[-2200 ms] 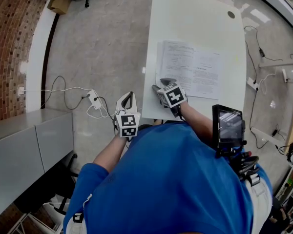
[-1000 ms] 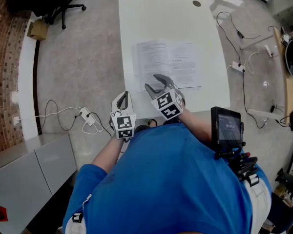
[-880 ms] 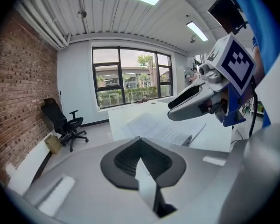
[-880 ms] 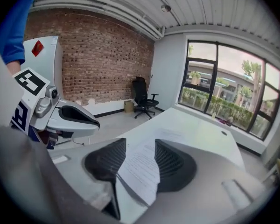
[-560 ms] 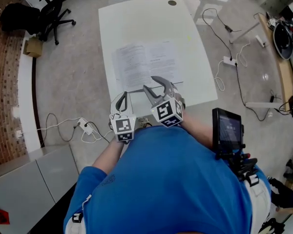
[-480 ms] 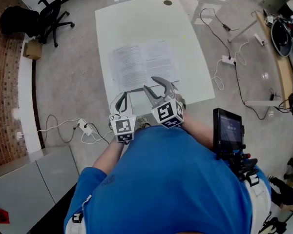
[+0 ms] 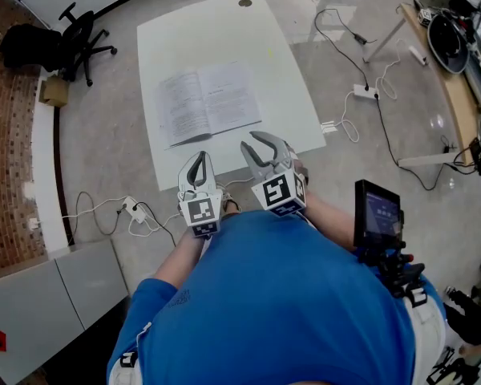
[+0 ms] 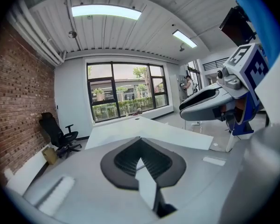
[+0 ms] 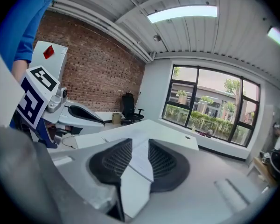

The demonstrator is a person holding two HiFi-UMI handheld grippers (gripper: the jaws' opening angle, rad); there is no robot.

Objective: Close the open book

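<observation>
In the head view, the open book (image 7: 208,103) is lying flat, pages up, on the white table (image 7: 224,38), clear of both grippers. The left gripper (image 7: 198,157) and the right gripper (image 7: 261,144) are hovering side by side at the table's near edge, both pointing towards the book and neither touching it. A person in a blue shirt is holding them. In the left gripper view, the left gripper's jaws are meeting at their tips, pinched together on nothing. The table (image 8: 144,129) is stretching out beyond them, and the right gripper (image 8: 184,112) is showing at the right. In the right gripper view, the jaws are standing partly apart with nothing gripped. They have just been closing, and the gap between the ribbed pads (image 9: 116,161) is framing only the table top and the book's pages (image 9: 139,158) beyond. The left gripper (image 9: 100,122) is showing at the left.
</observation>
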